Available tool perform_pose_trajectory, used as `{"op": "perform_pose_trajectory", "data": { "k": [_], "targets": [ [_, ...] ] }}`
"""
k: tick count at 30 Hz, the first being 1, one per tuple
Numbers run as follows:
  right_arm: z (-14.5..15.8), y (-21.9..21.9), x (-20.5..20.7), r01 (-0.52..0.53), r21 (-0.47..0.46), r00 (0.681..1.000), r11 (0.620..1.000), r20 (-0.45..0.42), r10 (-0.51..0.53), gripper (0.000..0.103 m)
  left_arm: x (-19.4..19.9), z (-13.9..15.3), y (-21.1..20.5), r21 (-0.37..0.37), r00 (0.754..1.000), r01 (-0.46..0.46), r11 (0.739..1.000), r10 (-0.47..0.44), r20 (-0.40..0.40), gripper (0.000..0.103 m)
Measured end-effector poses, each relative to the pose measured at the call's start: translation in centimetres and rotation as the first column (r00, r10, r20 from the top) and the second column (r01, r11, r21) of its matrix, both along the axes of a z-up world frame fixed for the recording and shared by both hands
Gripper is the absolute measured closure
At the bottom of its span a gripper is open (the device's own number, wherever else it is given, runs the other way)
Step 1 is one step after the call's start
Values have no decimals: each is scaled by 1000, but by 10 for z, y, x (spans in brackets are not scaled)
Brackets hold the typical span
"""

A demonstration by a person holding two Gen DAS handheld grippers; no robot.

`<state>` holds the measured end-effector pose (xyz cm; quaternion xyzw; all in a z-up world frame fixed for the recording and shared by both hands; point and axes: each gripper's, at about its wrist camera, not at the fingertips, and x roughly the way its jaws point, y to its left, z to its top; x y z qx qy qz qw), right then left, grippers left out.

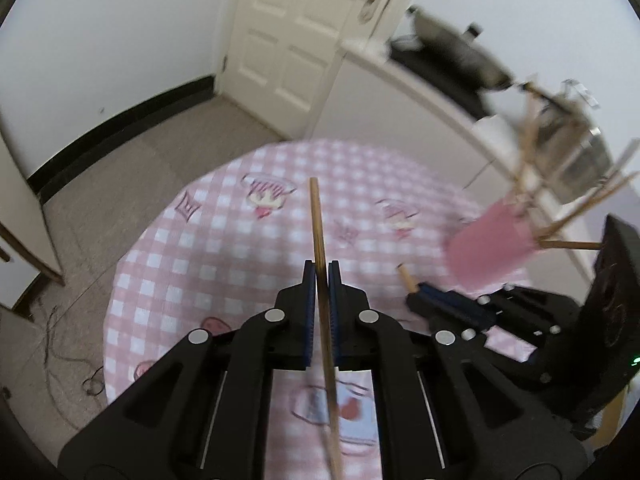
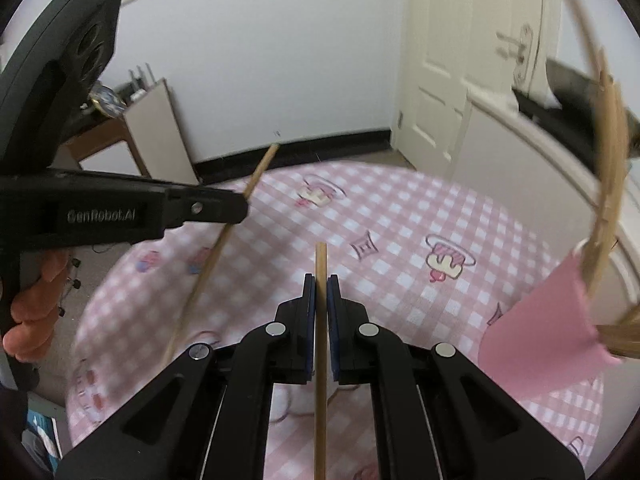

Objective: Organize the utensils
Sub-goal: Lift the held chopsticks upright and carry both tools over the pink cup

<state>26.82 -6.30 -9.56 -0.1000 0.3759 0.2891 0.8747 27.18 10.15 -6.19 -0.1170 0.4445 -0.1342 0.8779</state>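
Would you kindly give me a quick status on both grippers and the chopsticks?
Left gripper shut on a chopstick. Right gripper shut on another chopstick. Pink holder with more sticks at right, blurred. Nothing in the way.

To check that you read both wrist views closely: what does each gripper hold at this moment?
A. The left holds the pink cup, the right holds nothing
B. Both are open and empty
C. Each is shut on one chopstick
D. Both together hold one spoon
C: the left gripper is shut on a chopstick, and the right gripper is shut on another chopstick.
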Motion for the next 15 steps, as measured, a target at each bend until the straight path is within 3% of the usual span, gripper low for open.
{"op": "perform_pose_trajectory", "data": {
  "k": [6,9,11,15],
  "targets": [
    [45,-16,-36,-24,60,994,998,104,17,98,-40,53,-12,-49,989,49,998,-41,143,97],
    [61,-26,-51,-26,76,990,997,143,15,98,-59,73,-25,3,978,63,998,-62,200,97],
    [66,-32,-60,-20,80,988,997,154,8,98,-60,70,-29,28,981,87,996,-90,172,97],
    [61,-40,-64,-7,75,990,997,140,-4,98,-37,43,-32,30,997,55,998,-56,57,96]
  ]
}}
